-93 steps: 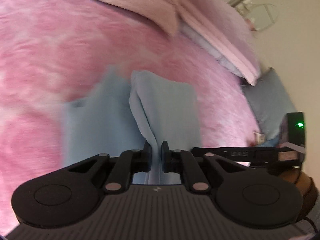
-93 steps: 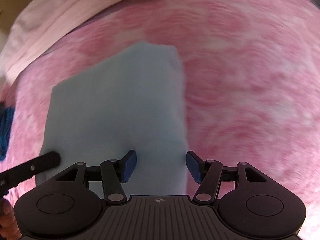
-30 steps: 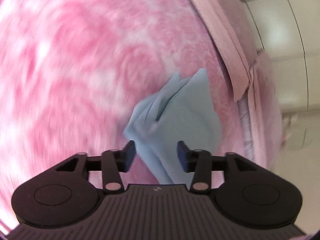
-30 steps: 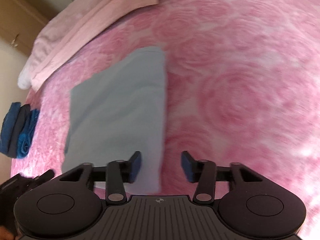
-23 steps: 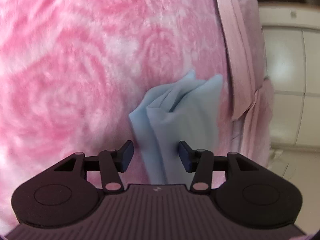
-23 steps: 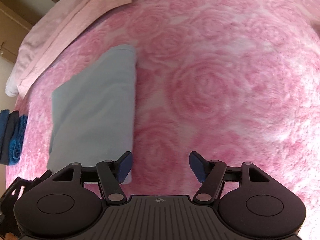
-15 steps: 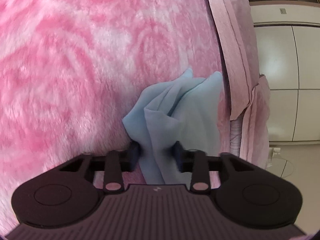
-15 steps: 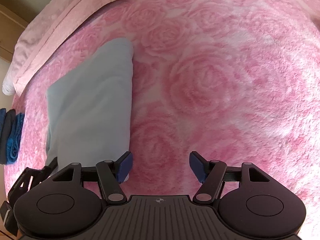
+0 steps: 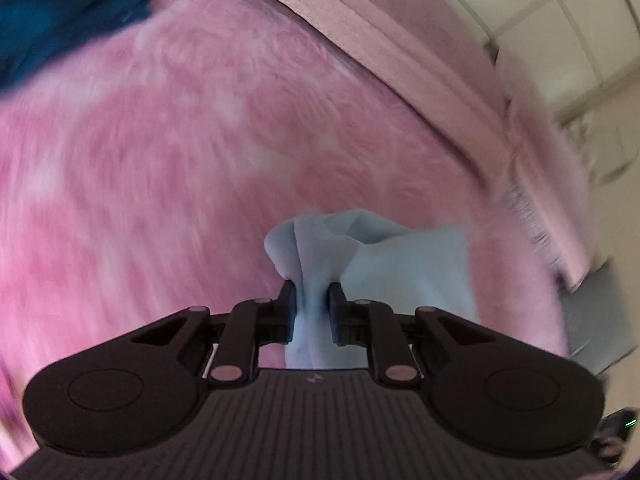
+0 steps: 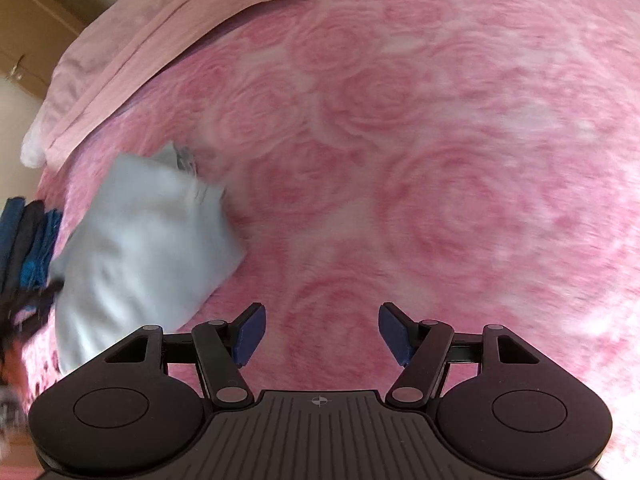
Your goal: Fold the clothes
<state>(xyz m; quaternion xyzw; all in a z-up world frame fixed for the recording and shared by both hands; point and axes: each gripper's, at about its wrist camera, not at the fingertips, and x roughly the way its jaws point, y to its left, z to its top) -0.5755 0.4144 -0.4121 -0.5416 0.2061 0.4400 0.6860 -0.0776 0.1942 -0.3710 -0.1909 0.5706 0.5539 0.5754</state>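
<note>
A folded light-blue garment (image 9: 400, 264) hangs bunched from my left gripper (image 9: 312, 300), which is shut on its near edge and holds it above the pink rose-patterned blanket (image 9: 160, 184). The garment also shows in the right wrist view (image 10: 140, 240) at the left, lifted and blurred by motion. My right gripper (image 10: 320, 332) is open and empty, low over the bare blanket (image 10: 420, 160), to the right of the garment and apart from it.
A stack of folded dark-blue clothes (image 10: 28, 244) lies at the blanket's left edge; it also shows in the left wrist view (image 9: 60, 24) at the top left. Pale pink bedding (image 10: 160, 28) is piled along the far side. A grey cushion (image 9: 600, 320) lies off the bed.
My left gripper has shut on the light-blue garment and lifted it, swinging it toward the dark-blue stack. My right gripper stays open over the blanket, and the garment has moved left away from it.
</note>
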